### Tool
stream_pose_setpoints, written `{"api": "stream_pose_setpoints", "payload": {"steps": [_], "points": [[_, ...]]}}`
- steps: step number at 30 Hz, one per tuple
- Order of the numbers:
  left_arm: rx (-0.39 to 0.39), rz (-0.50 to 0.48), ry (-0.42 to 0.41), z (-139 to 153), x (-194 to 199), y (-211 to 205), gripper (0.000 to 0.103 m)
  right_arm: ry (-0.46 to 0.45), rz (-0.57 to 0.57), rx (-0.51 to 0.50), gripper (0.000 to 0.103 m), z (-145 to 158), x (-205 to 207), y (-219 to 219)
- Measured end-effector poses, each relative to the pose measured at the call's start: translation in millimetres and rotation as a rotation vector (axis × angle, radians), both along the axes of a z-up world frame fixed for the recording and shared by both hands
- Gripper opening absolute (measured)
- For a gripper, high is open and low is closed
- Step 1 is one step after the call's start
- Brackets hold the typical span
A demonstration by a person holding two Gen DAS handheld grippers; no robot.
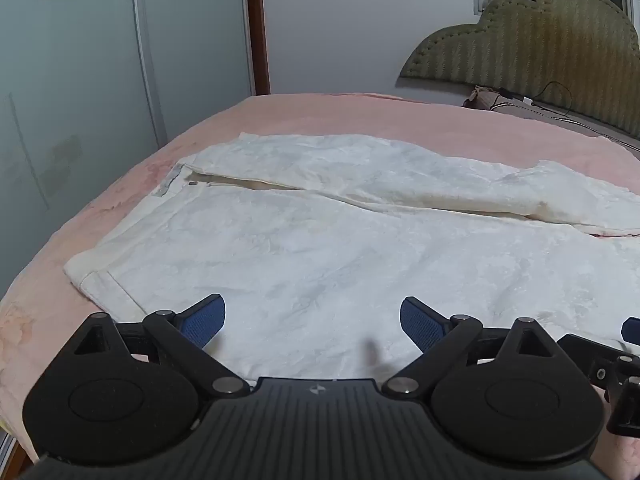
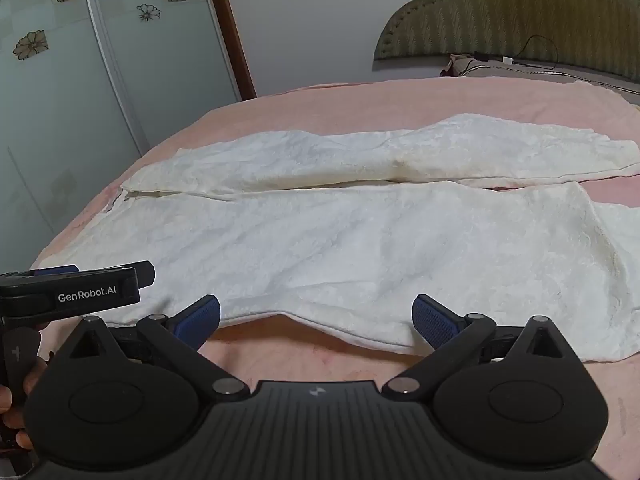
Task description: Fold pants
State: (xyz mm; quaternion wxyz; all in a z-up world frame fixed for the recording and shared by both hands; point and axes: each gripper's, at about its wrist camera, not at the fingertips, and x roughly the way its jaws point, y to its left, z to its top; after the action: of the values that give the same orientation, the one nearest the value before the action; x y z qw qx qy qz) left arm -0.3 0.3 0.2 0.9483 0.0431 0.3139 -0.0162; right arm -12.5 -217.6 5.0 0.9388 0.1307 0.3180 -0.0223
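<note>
White pants lie spread flat on a pink bed, waistband at the left, both legs running to the right. They also show in the right wrist view. My left gripper is open and empty, held over the near edge of the pants close to the waist end. My right gripper is open and empty, at the near edge of the closer leg. The left gripper shows at the left of the right wrist view. Part of the right gripper shows at the right edge of the left wrist view.
A green padded headboard stands at the far right, with a cable and a small object on the bed beside it. Frosted wardrobe doors with flower stickers stand at the left. The bed edge curves down at the left.
</note>
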Motion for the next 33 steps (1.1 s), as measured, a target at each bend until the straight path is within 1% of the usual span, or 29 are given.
{"api": "stream_pose_setpoints", "payload": {"steps": [13,14,18,33], "points": [[0.003,-0.007,-0.003,-5.6,-1.7,8.4,0.096,0.007,-0.005,0.008,0.103,-0.2,2.2,3.1],[0.012,0.004,0.003,-0.7,-0.2,0.1,0.096,0.007,-0.005,0.009,0.103,-0.8,2.7,2.4],[0.014,0.003,0.002,-0.6,-1.1,0.4,0.096,0.008,-0.007,0.01,0.103,-2.6,1.0,-0.7],[-0.014,-0.007,-0.002,-3.7,-1.9,2.0,0.096,0.013,-0.005,0.008,0.103,-6.1,0.4,-0.4]]}}
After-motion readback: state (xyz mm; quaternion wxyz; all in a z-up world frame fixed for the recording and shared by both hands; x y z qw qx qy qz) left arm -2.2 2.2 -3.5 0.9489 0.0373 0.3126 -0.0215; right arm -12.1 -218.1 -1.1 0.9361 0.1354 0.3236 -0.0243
